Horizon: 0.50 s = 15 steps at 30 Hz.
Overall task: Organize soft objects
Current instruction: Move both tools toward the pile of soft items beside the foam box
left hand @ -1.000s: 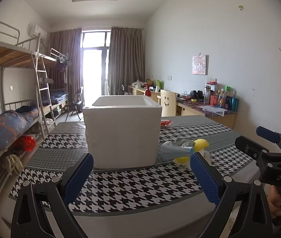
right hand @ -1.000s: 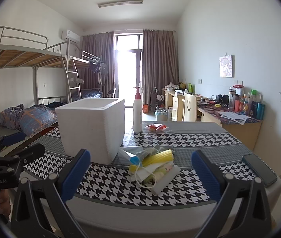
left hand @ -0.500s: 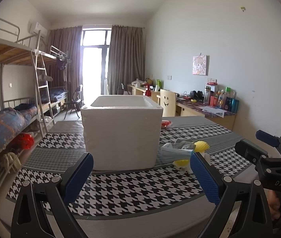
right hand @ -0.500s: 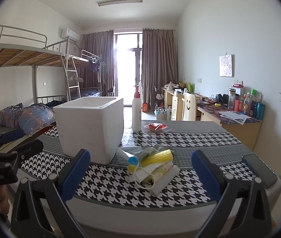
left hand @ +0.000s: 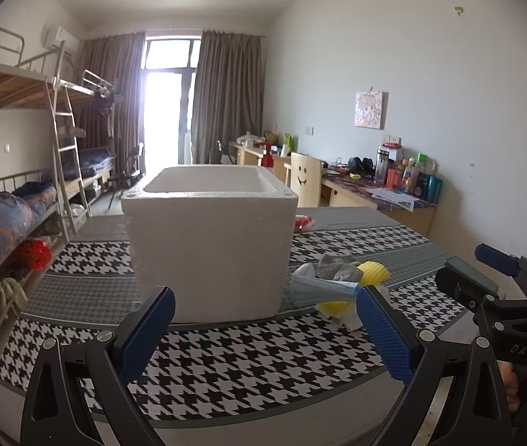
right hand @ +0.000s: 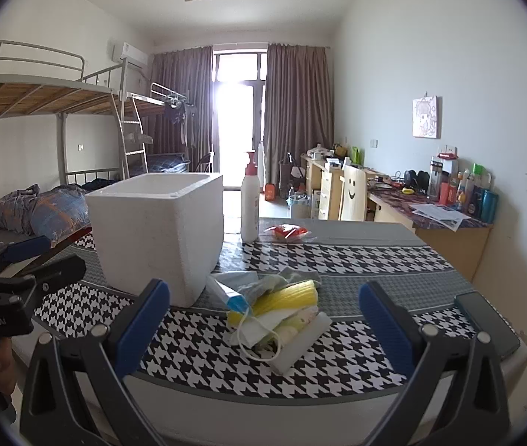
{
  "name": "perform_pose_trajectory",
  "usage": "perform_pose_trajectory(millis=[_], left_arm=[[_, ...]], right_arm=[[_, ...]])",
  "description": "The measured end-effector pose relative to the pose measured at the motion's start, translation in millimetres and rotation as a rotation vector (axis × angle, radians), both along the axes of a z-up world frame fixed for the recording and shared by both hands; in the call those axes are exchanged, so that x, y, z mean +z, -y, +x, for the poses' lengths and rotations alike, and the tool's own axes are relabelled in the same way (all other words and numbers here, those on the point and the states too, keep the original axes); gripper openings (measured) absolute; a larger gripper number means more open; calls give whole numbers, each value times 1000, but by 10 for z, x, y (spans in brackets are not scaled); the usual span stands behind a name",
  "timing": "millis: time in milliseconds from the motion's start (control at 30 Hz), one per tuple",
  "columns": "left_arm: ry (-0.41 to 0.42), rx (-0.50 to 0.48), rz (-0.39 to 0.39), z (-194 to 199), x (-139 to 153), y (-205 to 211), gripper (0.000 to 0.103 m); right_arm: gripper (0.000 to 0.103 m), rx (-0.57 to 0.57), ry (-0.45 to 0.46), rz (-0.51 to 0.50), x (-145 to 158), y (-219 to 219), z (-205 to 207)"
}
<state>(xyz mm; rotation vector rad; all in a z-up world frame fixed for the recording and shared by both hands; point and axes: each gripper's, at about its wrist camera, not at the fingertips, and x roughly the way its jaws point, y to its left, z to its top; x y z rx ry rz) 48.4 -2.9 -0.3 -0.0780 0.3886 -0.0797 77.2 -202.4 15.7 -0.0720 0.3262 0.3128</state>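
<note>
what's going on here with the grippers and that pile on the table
A person holds a gripper in each hand at the near edge of the table. Both the left gripper and the right gripper are open and hold nothing. A pile of soft things, with a face mask, a grey sock and something yellow, lies just right of the foam box, in front of the right gripper. Nothing has been picked up yet, and the inside of the box is not visible.

The right gripper reads "DAS"; the left gripper reads "GenRobot.AI".
</note>
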Motion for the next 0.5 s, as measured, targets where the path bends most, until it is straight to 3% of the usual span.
perform_pose_trajectory(millis=[500], left_arm=[[-96,-89,6,361,-79,249,99]], right_arm=[[103,-64,-77,-33,-102,140,287]])
